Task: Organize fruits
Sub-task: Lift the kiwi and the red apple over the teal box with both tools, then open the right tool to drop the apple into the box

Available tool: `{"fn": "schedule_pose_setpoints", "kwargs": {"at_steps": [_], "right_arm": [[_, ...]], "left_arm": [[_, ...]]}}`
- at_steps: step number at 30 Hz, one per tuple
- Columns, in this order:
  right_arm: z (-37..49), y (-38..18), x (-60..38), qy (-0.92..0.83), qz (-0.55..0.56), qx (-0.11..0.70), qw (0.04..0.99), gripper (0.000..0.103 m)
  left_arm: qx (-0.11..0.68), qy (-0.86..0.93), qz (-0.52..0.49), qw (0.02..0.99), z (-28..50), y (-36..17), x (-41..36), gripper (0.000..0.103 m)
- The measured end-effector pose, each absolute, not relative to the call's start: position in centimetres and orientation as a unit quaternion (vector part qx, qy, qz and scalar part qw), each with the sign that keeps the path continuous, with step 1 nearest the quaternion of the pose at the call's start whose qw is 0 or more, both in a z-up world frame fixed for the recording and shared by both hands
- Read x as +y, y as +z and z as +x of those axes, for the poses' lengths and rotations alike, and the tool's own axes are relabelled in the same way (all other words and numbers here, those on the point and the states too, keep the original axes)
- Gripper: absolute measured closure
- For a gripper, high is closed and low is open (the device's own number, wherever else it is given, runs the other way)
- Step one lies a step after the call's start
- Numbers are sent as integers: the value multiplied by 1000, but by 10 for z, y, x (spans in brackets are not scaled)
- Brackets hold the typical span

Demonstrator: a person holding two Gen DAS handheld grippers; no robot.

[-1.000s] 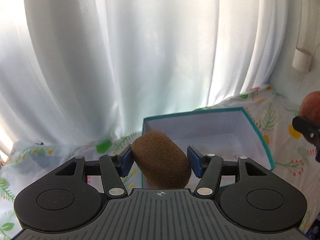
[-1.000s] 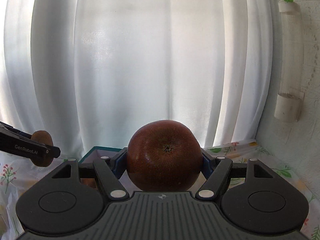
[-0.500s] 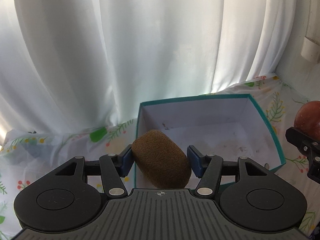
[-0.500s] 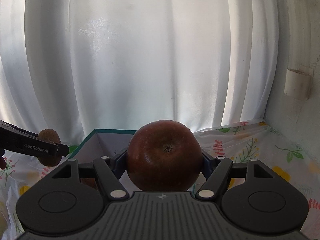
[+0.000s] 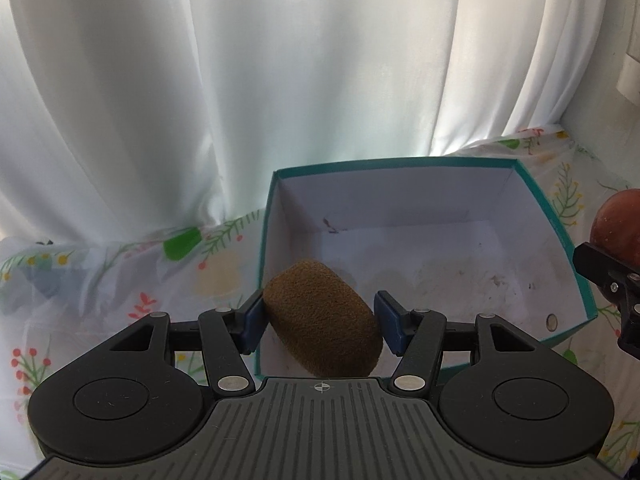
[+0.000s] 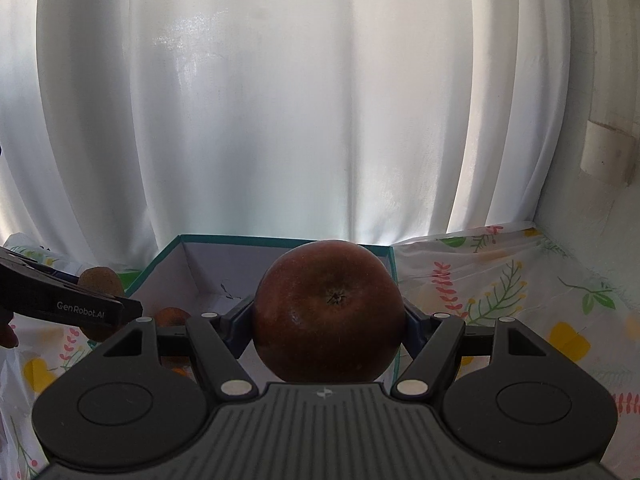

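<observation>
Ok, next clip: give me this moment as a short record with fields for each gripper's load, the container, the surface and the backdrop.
left gripper: shut on kiwi, held over the near left corner of the box
right gripper: shut on apple, dark red, calyx end facing the camera
box: open, teal outside, white inside; the floor seen from the left wrist holds no fruit
surface: floral tablecloth
backdrop: white curtain
unclear: a brownish fruit low at left in the right wrist view, kind not clear
</observation>
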State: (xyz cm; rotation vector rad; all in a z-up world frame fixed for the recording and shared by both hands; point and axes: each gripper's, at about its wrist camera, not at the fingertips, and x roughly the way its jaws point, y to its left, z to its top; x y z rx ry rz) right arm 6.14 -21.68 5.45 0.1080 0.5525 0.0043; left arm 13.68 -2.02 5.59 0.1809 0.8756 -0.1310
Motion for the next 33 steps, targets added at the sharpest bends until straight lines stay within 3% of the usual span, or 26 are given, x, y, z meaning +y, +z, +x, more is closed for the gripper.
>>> {"fn": "schedule_pose_setpoints", "kwargs": {"at_steps": [33], "right_arm": [[102,1,-214,-6,24,321,947,31]], "left_arm": [[457,-52,97,883,164,16,-17,41]]}}
